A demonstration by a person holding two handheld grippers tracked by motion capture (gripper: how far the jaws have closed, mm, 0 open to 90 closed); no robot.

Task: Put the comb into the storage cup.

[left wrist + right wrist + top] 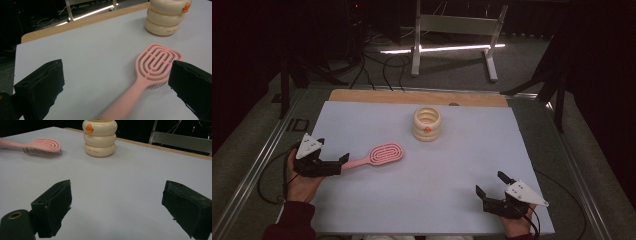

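Fingers of both grippers standing wide apart, gripping nothing. High view: left gripper (343,161) sitting at the handle end of the pink hairbrush (379,155); right gripper (492,184) well apart from it. Left gripper view: brush handle lying between the jaws, cream ringed container (166,16) sitting beyond the brush head. Right gripper view: container standing just beside the brush head, bristles facing down.

Your left gripper (343,162) sits at the table's (462,165) left edge, the brush (377,156) lying just before it, handle toward its jaws. The holder (427,123) stands behind and to the brush's right, mid-table. Your right gripper (493,185) rests near the right front corner, well apart from both.
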